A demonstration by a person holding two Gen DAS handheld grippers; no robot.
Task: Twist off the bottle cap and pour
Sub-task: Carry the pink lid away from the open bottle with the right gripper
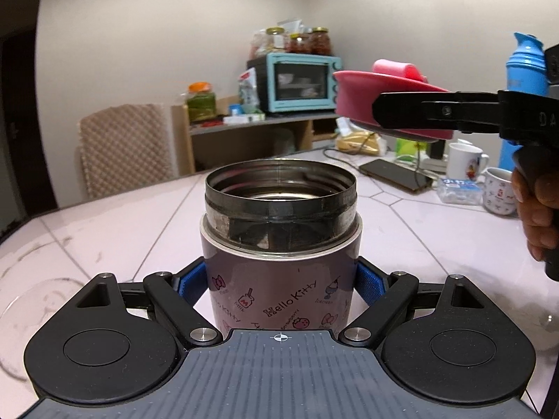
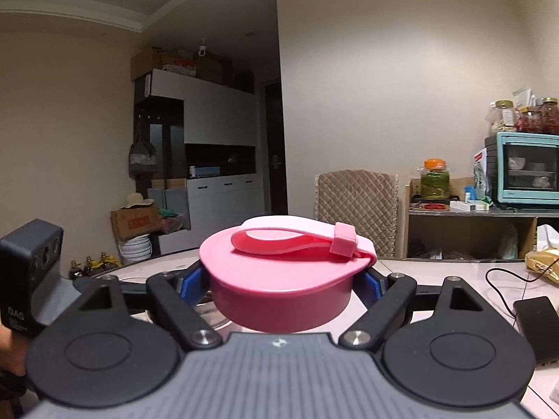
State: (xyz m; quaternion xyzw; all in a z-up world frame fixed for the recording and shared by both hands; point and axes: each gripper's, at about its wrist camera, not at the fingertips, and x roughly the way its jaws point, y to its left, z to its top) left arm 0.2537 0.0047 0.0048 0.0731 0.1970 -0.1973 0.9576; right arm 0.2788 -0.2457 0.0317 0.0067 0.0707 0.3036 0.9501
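Under both grippers lies a pale pink, glossy table point(image 1: 401, 230) with thin dark lines inlaid in its top, set in a room with plain cream walls. At 12 o'clock in the left wrist view a teal toaster oven point(image 1: 300, 82) sits on a low shelf with glass jars point(image 1: 307, 40) on its roof; a chair back with a quilted beige cover point(image 1: 125, 146) stands at 10 o'clock, past the table's far edge. In the right wrist view a tall grey and black cabinet point(image 2: 199, 160) fills the 10 o'clock side, with cardboard boxes on top and a box and stacked white plates on the floor beside it.

On the table at 3 o'clock in the left view lie a dark phone point(image 1: 396, 174) with a cable, two white printed mugs point(image 1: 464, 160), a small tissue pack and a tall blue bottle point(image 1: 524, 80) behind them. A clear glass bowl point(image 1: 24, 321), faint and hard to trace, sits at 8 o'clock.

The left gripper point(image 1: 281, 286) is clamped on the brown Hello Kitty flask point(image 1: 279, 269), blue pads pressed to both sides of its body; its steel threaded mouth is uncovered and upright at centre. The right gripper point(image 2: 281, 288) is clamped on the pink lid point(image 2: 279, 279), whose strap is folded across its top. From the left camera that lid point(image 1: 384, 101) hangs in the air at 2 o'clock, clear of the flask and above its rim, with a hand point(image 1: 538, 216) on the grip at 3 o'clock.
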